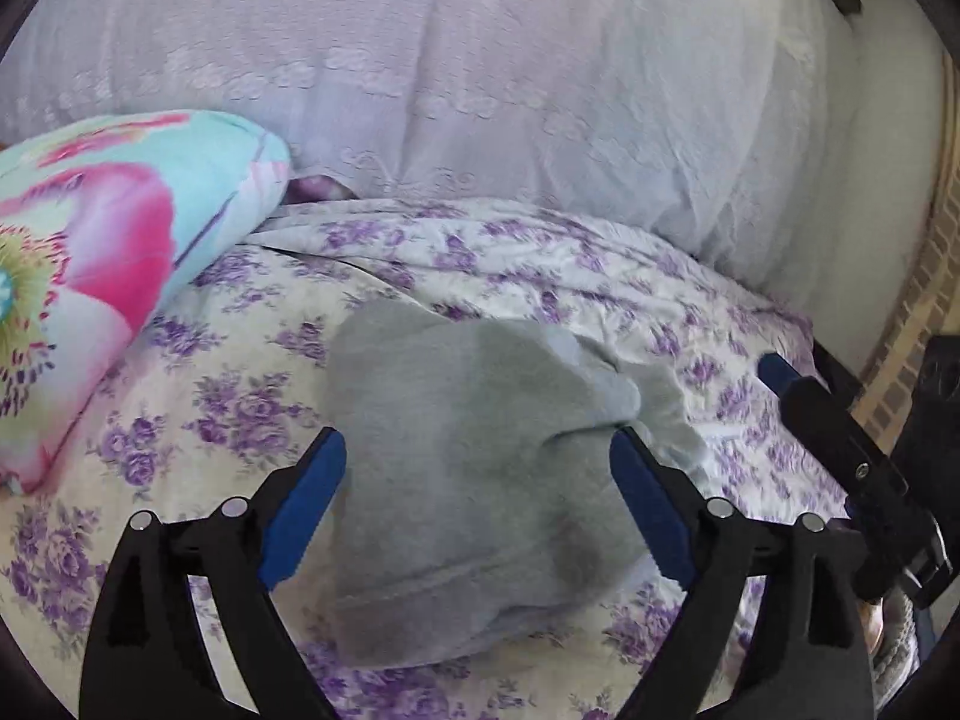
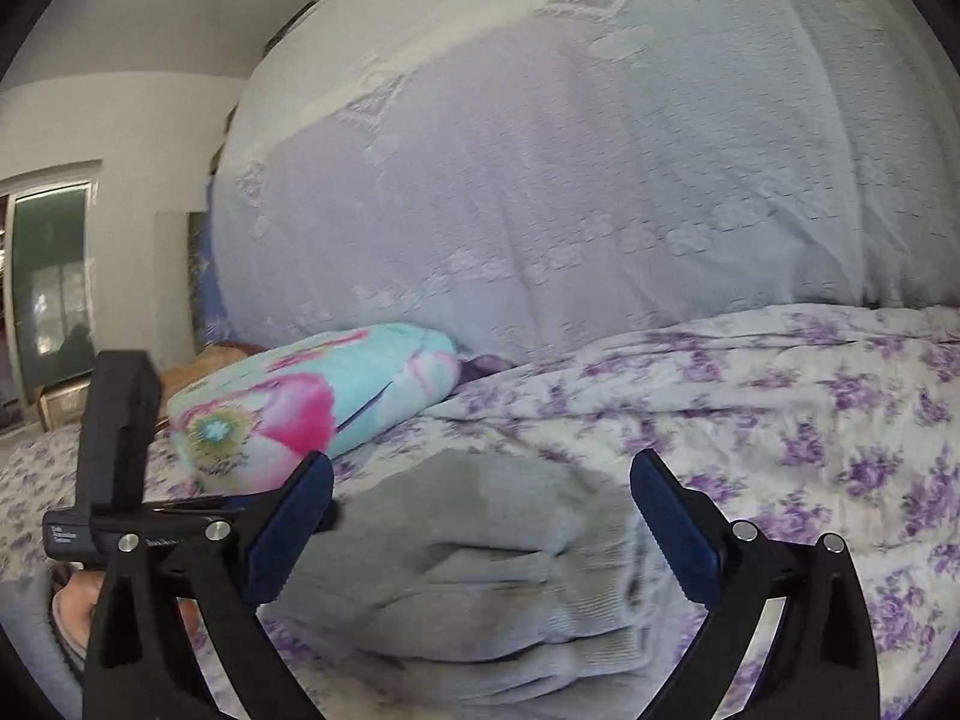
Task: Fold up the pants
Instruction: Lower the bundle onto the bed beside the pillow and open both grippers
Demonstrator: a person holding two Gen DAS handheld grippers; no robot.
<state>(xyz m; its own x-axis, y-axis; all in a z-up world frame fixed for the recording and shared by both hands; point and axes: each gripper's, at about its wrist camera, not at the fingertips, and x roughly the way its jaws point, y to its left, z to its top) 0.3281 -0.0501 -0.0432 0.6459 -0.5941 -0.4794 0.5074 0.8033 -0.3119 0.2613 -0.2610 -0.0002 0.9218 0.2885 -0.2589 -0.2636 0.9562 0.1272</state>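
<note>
Left of the grey pants, the flowered pillow blocks the way; behind them rises a lace-covered mound. Right of them the floral bedspread seems open.

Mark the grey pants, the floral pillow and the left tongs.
grey pants [image 1: 474, 480]: left wrist view, middle of the folded bundle.
floral pillow [image 2: 312, 396]: right wrist view, pink-and-turquoise face.
left tongs [image 1: 478, 456]: left wrist view, midway between blue tips.

Bed sheet, white with purple flower print, fills the lower half of both views. Floral pillow in turquoise and pink lies on it at 9 o'clock in the left wrist view. White embossed bedspread rises behind at 12 o'clock, dark window at 9 o'clock in the right wrist view.
</note>
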